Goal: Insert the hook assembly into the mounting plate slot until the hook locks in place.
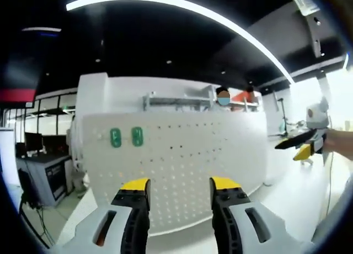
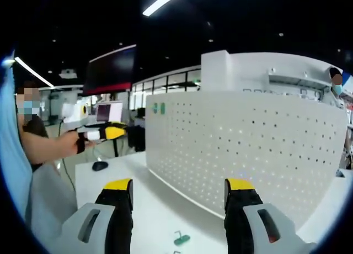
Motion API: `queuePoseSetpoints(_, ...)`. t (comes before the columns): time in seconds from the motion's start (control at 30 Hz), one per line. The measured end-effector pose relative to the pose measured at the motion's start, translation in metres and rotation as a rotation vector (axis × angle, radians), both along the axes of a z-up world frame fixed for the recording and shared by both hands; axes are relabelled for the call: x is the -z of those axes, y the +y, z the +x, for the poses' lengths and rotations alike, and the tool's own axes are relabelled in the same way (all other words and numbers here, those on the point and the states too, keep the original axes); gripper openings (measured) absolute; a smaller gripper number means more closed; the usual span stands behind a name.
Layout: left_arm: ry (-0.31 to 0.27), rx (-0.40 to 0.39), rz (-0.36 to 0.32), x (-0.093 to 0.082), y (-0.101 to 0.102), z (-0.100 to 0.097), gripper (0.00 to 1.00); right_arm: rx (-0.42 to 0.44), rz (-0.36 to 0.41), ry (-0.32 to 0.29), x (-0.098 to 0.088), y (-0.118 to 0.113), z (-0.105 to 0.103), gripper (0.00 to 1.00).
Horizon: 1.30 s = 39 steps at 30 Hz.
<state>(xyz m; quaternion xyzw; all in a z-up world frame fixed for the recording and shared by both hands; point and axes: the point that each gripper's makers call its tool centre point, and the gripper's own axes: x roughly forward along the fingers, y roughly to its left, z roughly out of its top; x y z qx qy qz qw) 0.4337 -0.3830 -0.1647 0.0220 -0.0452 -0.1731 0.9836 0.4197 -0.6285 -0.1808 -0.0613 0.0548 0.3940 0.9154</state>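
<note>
While both grippers, left and right, hang with fingers spread and empty, the hook lies on the counter at lower centre (easy reach), before the upright pegboard awaiting it.

The right gripper is hanging over the white worktop with its yellow-tipped jaws spread wide and nothing between them. A small green hook is lying flat on the worktop between the jaws, near its front edge. The white perforated mounting plate is standing upright across the worktop beyond the jaws, carrying two green pieces near its upper left corner. At the left, a person's hand is holding the left gripper off the worktop's left edge.
</note>
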Motion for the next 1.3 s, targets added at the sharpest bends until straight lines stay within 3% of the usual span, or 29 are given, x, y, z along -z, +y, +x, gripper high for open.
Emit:
queuePoseSetpoints(0.37,0.037,0.021,0.030,0.035,-0.020,-0.022,0.43,0.000,-0.026,0.038,0.018,-0.003,-0.006,0.67)
queuePoseSetpoints(0.73,0.055,0.023,0.019,0.047,-0.021,-0.028,0.41,0.010,-0.032,0.056,0.025,-0.010,-0.014,0.66)
queuePoseSetpoints(1.3,0.069,0.039,0.015,0.052,-0.023,-0.027,0.40,0.063,-0.036,0.164,0.077,-0.031,-0.015,0.63)
